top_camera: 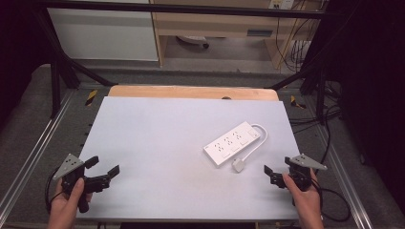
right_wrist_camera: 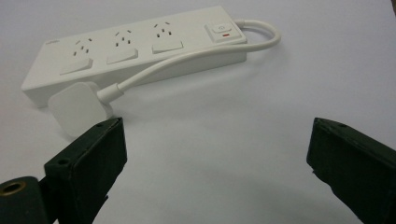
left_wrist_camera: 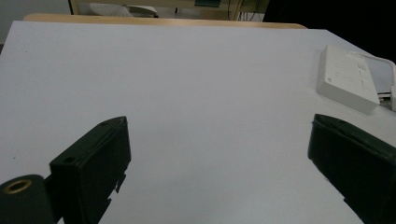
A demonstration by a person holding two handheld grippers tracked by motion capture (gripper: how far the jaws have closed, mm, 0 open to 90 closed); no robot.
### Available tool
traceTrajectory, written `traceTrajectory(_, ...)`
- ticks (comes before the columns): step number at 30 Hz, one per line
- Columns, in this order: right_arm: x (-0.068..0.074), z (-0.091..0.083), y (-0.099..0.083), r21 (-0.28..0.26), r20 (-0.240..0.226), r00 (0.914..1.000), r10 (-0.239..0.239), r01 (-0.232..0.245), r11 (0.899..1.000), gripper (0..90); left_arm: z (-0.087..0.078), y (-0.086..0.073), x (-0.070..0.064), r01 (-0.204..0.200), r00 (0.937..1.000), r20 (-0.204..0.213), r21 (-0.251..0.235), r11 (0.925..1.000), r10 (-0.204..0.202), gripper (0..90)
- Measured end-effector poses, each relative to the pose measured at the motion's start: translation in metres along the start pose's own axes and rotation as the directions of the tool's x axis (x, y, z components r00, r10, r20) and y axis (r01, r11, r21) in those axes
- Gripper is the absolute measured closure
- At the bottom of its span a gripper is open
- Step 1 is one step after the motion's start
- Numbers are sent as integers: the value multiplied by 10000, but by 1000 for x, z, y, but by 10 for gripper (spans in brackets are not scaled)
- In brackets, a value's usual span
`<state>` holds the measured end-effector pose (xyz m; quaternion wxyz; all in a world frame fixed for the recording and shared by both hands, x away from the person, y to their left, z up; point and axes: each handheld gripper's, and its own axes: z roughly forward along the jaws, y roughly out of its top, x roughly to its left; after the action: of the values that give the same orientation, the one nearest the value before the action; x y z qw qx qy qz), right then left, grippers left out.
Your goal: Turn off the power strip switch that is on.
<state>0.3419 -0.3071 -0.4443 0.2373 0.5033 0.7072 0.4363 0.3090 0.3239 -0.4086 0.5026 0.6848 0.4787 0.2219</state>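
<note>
**A:** High view first: the white power strip (top_camera: 232,142) lies slantwise on the right half of the counter (top_camera: 157,143), its cord (top_camera: 258,138) looping round to the plug (top_camera: 238,165) just beside its near end. The left gripper (top_camera: 104,169) sits at the near left corner, well apart from it; the right gripper (top_camera: 268,172) is near the plug.

**B:** And the left gripper view?

**A:** Its fingers (left_wrist_camera: 91,170) are spread wide over bare counter, holding nothing; the strip shows far off to the right.

**B:** Right gripper view?

**A:** Fingers (right_wrist_camera: 86,161) spread too, nothing between them. The plug (right_wrist_camera: 77,108) lies just ahead of one finger, the strip (right_wrist_camera: 135,44) behind it.

**B:** So which step?

**A:** The approach, I'd judge. Next the right gripper must move forward to bracket the plug, then close.
</note>
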Motion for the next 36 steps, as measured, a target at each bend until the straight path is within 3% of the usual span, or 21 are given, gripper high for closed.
traceTrajectory(4,2,0,1,-56,-121,9999,-18,17,10000,59,0,0,0,26,10000,37,12,10000,-26,58)
traceTrajectory(13,6,-7,9,-736,-96,9997,-222,214,9971,43,1,0,0,4,10000,77,44,10000,-5,58)
traceTrajectory(16,7,-9,12,-935,-72,9999,-83,76,9956,39,2,0,-1,-30,9999,98,131,9999,29,58)
traceTrajectory(36,24,-16,38,-1201,124,9981,-609,620,9908,52,1,1,-2,-1,9998,179,202,9998,-3,57)
